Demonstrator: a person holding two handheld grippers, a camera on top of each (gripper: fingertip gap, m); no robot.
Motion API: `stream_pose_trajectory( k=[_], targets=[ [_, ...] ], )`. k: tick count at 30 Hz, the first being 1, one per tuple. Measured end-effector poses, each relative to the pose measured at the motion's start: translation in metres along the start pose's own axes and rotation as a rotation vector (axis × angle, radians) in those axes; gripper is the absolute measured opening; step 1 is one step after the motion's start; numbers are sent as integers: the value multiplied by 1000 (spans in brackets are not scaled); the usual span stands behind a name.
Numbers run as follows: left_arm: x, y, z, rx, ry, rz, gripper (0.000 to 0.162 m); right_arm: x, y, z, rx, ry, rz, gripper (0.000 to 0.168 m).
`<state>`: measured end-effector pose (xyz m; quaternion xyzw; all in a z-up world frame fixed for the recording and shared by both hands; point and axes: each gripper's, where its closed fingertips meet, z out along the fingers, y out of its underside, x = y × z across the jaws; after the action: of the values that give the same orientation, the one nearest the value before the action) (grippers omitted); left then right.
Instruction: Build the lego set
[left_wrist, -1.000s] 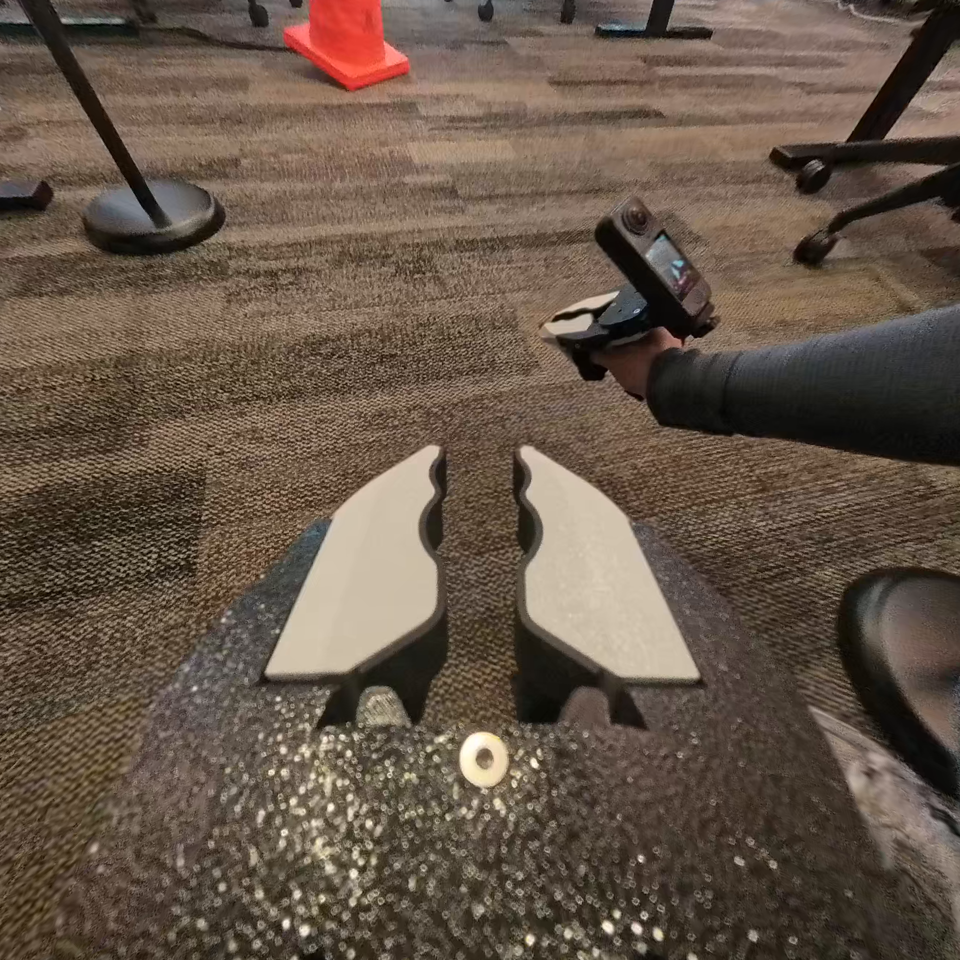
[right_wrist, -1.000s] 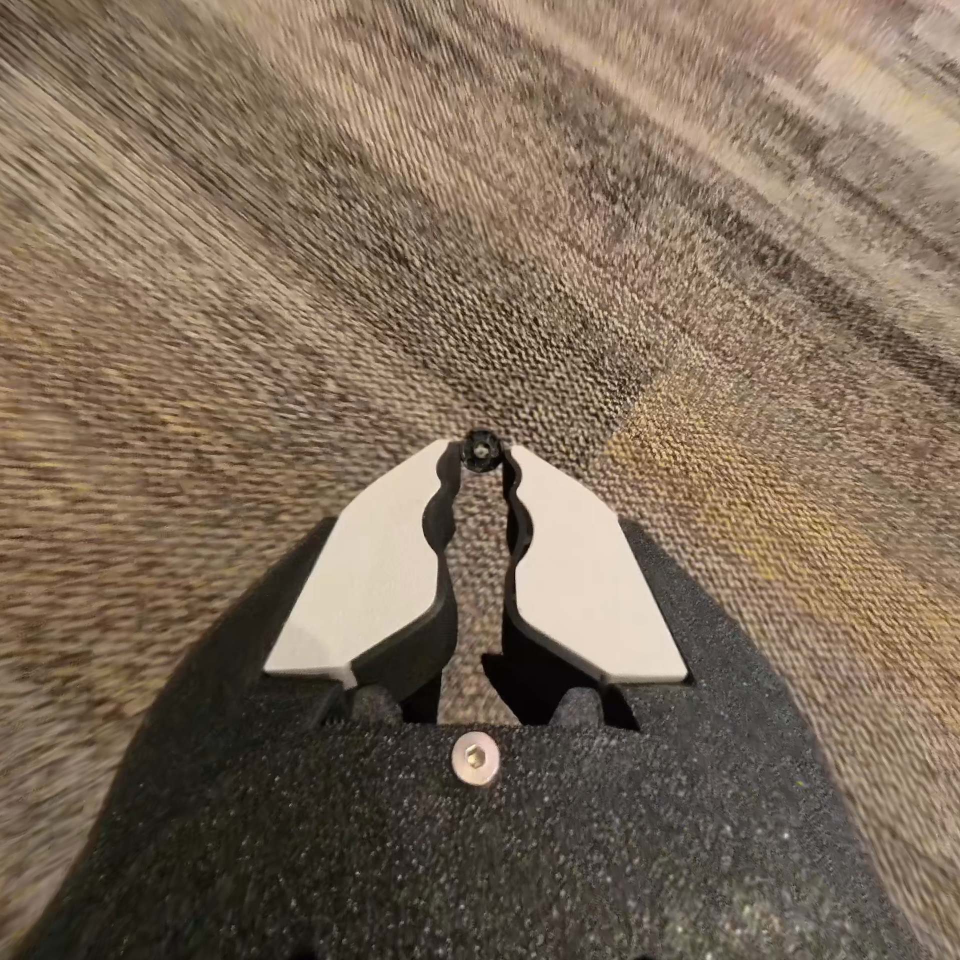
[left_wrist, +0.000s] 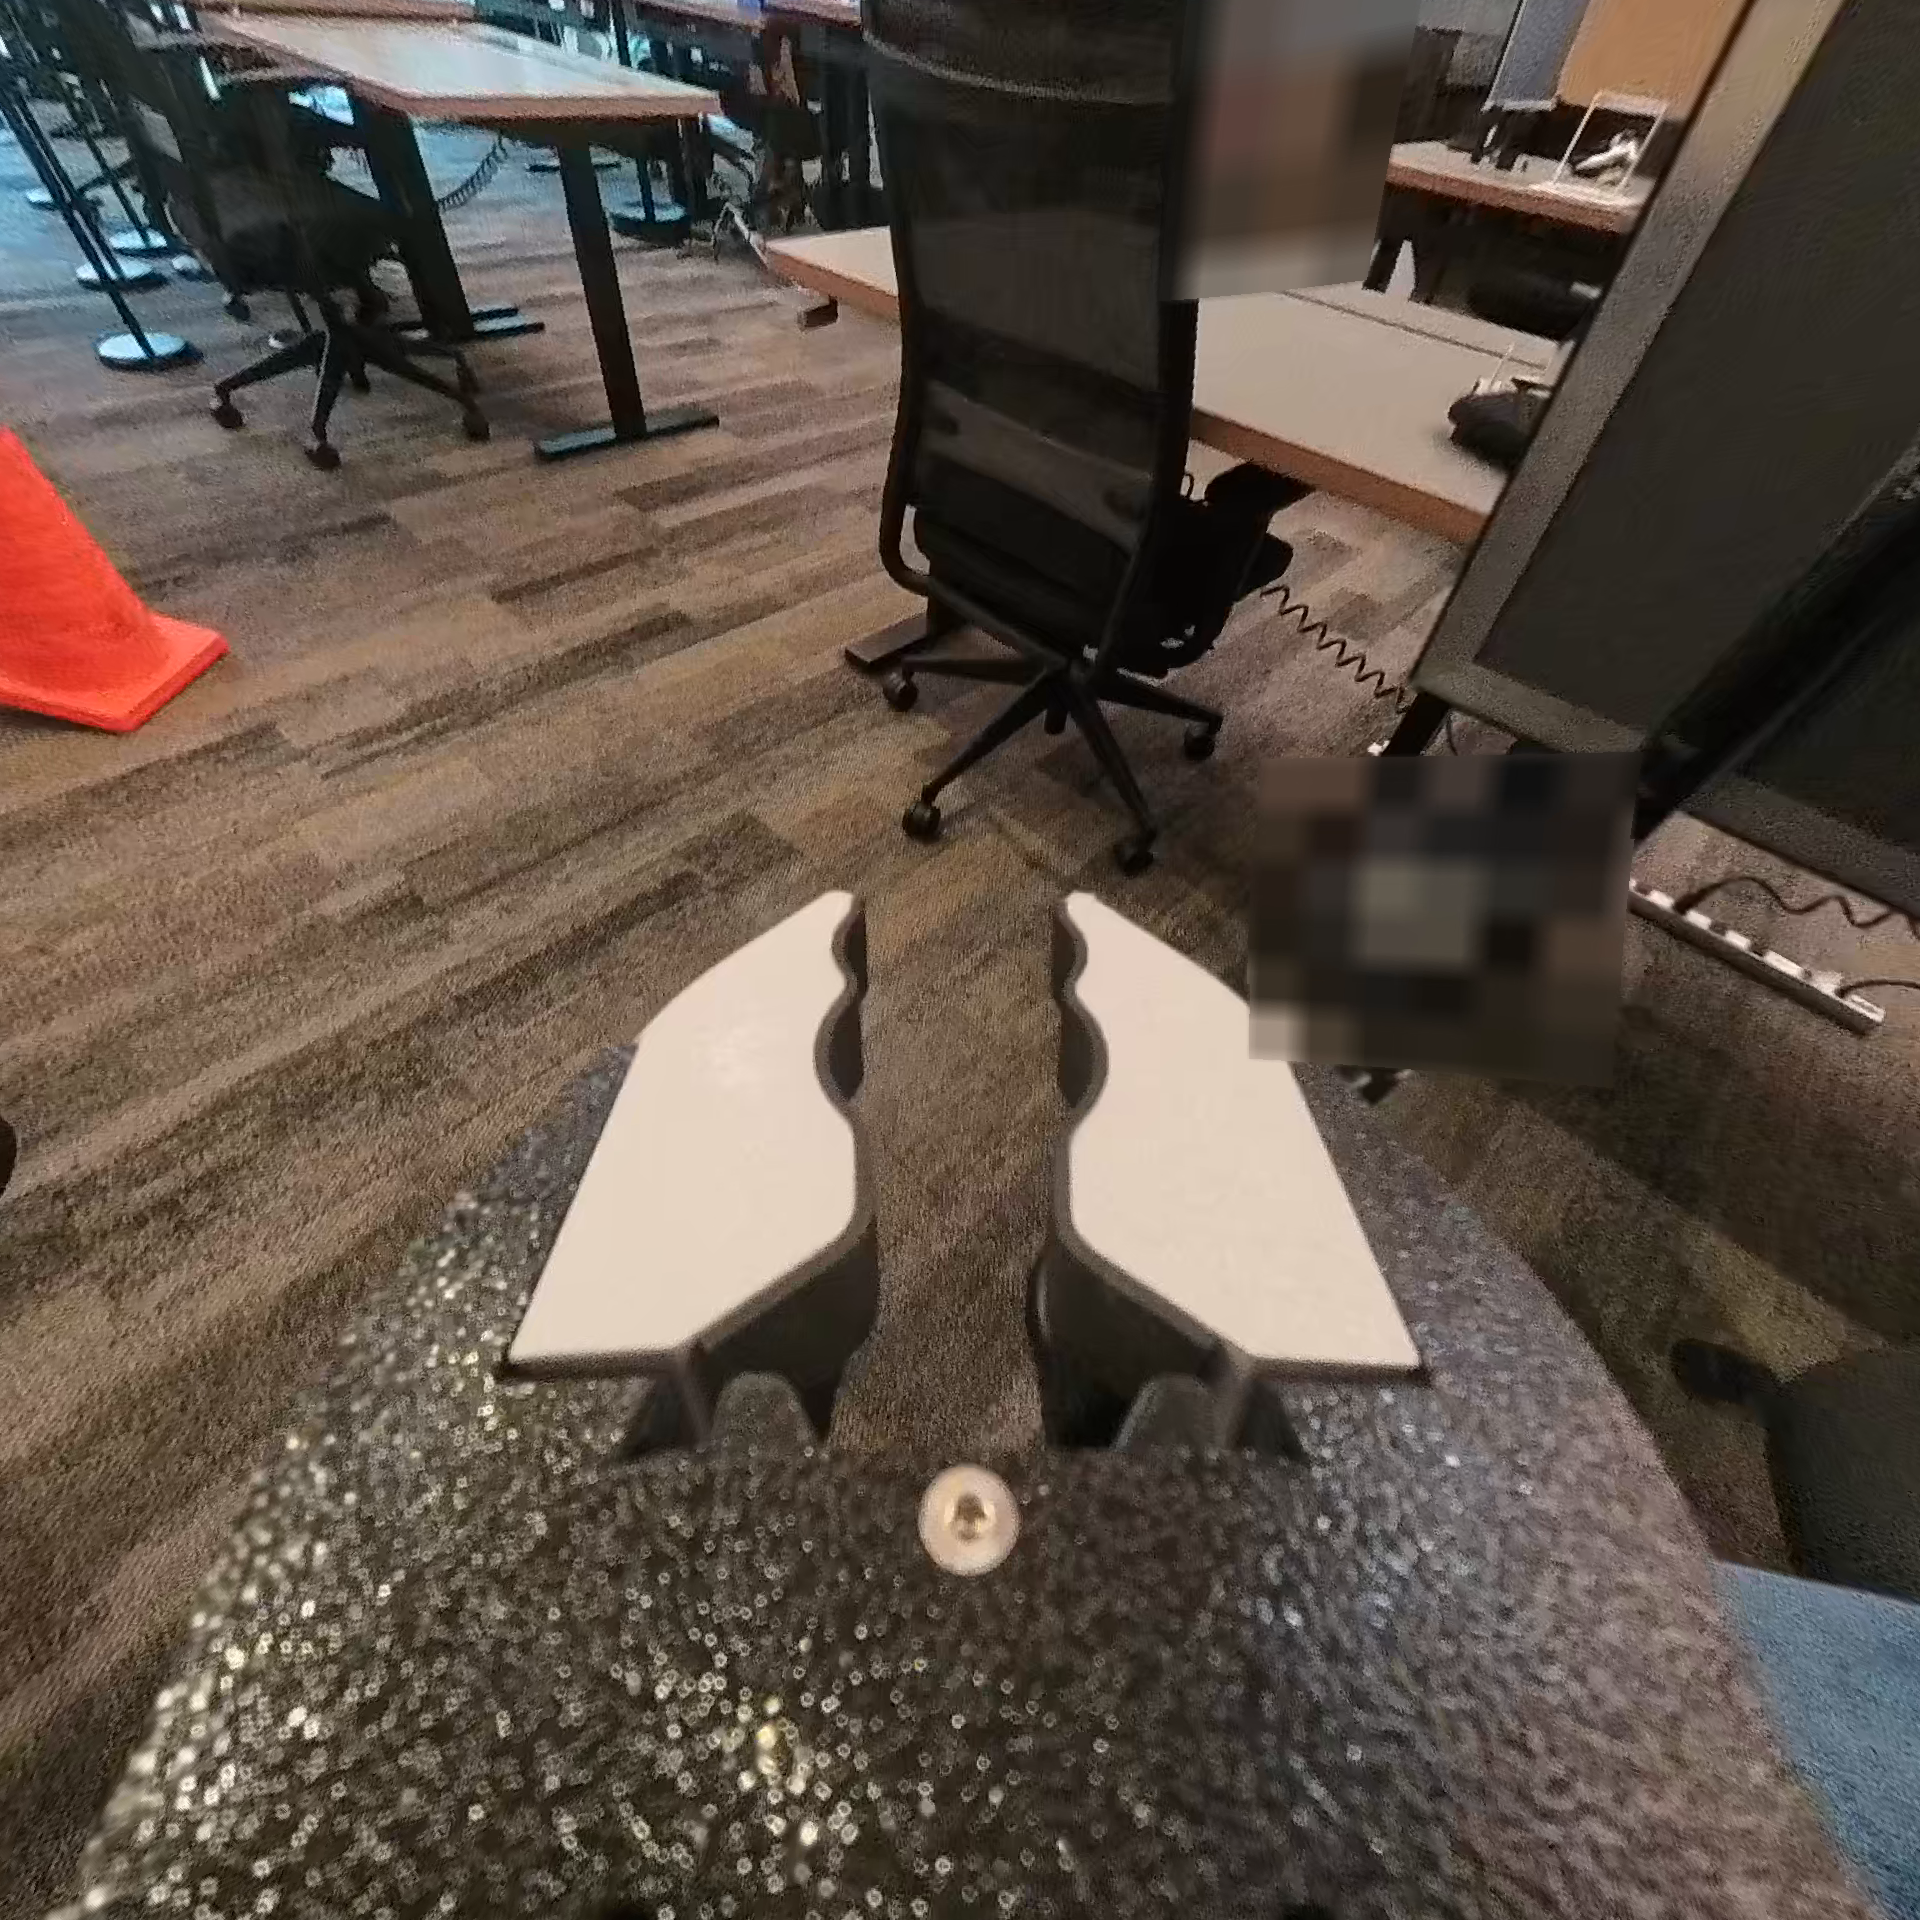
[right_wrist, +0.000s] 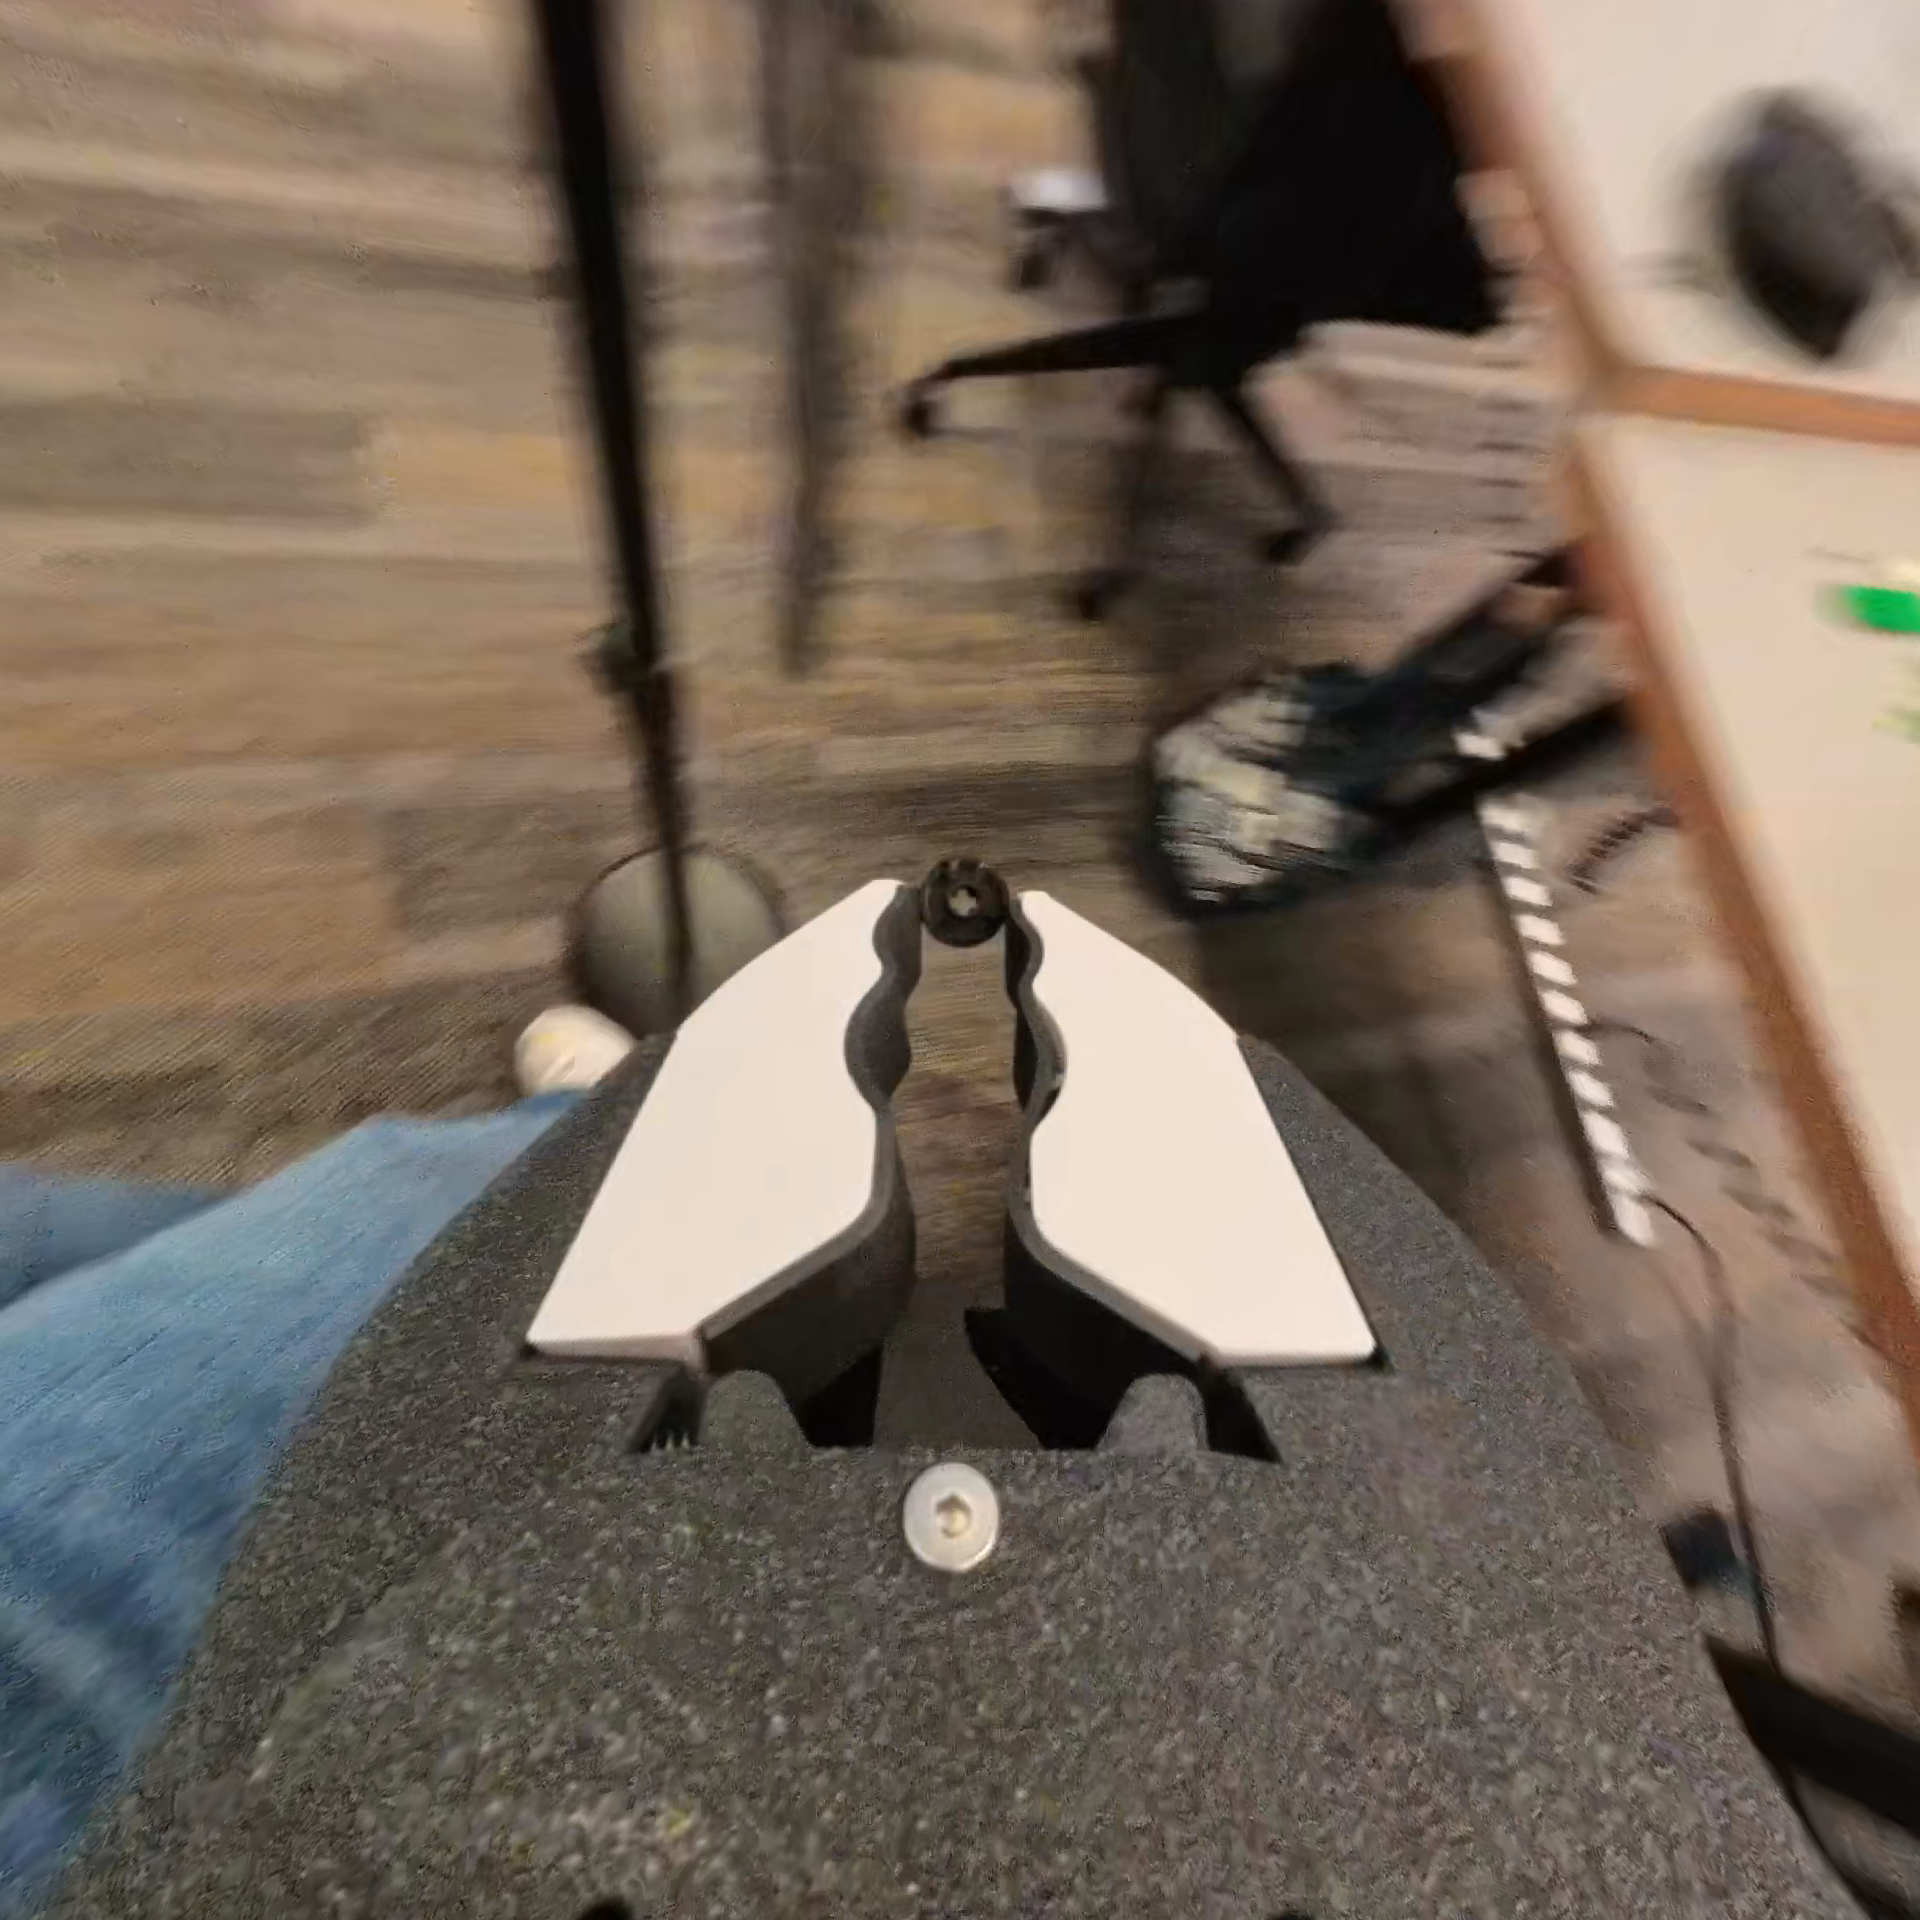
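While the right gripper (right_wrist: 961, 914) pinches a small black round piece (right_wrist: 962, 916) between the tips of its fingers (right_wrist: 758, 1132), the left gripper (left_wrist: 961, 914) holds nothing, its fingers (left_wrist: 717, 1164) spread apart above the carpet (left_wrist: 416, 831). Beyond the left fingers stands a black office chair (left_wrist: 1039, 416), with an orange cone (left_wrist: 73, 613) off to the left. The right view is blurred; a blue-jeaned leg (right_wrist: 156, 1299) lies at lower left, and a counter edge (right_wrist: 1714, 831) runs along the right.
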<state>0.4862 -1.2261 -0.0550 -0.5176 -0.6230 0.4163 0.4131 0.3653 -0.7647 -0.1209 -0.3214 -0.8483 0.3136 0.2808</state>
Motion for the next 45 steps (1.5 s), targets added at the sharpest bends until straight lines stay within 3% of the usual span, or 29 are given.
stream_pose_trajectory(
  k=[1,4,9,13,17,20,23,26,28,32,36,38,41,43,45],
  targets=[
    [0,-8,7,9,-1,8,34,37,-5,-13,26,94,47,16],
    [2,-21,27,33,-16,23,34,116,-21,-36,92,276,103,16],
    [12,-16,42,61,-67,-57,34,182,-40,-19,128,337,92,15],
    [39,-5,50,132,-85,-163,35,224,-57,30,114,294,2,16],
    [56,22,45,277,-242,-218,35,259,-69,84,206,272,10,16],
    [91,55,51,389,-217,-244,37,275,-48,121,263,298,-11,16],
    [135,99,59,354,-128,-200,47,289,-20,146,330,312,-41,16],
    [202,142,35,372,-132,-126,51,310,12,161,417,286,-17,16],
    [278,157,18,450,-21,-27,49,328,40,160,487,262,6,16],
    [428,166,38,359,179,173,48,383,100,133,566,270,40,15],
    [566,138,94,282,401,275,49,456,131,92,603,374,91,16],
    [620,97,128,381,433,335,40,490,147,75,624,401,144,15],
    [715,33,174,543,563,371,45,537,173,54,628,459,194,15],
    [771,10,213,546,605,383,50,567,191,44,616,488,216,15],
    [821,1,247,535,652,389,46,596,211,40,589,497,250,15]
  ],
)
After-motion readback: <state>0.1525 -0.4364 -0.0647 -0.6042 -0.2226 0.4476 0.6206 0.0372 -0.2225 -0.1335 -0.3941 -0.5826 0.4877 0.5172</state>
